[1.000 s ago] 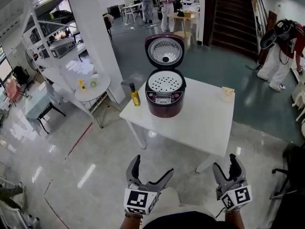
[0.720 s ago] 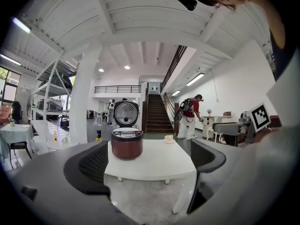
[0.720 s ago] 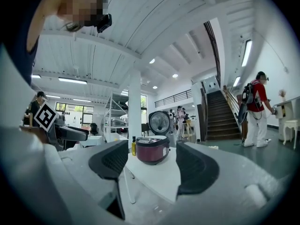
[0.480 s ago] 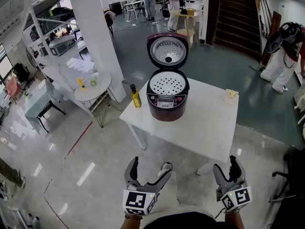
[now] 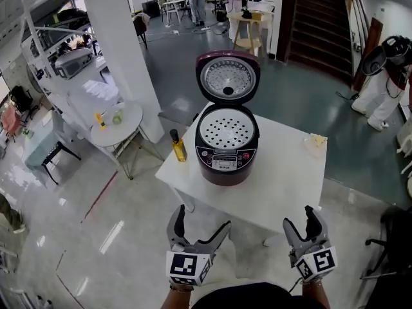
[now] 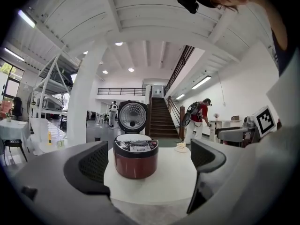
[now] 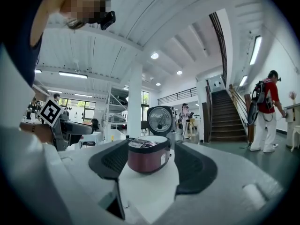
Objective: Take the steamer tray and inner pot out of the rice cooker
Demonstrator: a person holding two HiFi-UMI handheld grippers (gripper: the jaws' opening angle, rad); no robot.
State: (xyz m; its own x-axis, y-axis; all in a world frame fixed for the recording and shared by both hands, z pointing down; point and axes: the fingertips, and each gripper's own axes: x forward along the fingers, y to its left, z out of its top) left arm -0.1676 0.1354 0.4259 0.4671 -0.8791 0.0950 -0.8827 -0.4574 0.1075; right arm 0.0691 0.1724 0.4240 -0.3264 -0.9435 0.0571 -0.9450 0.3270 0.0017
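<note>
Rice cooker [image 5: 226,148] lid [image 5: 227,76] up, steamer tray [image 5: 226,128] inside; bottle [image 5: 177,145] just beside.

The right gripper [image 7: 152,167] pointed level, its jaws wide apart and gripping nothing. Beyond them, seen through the gap, a red cooker [image 7: 149,157] stood on a white table [image 7: 150,191], its lid [image 7: 159,120] raised upright. A pillar [image 7: 135,102] rose behind, and a person [image 7: 266,110] stood near stairs [image 7: 227,121] at right.
</note>
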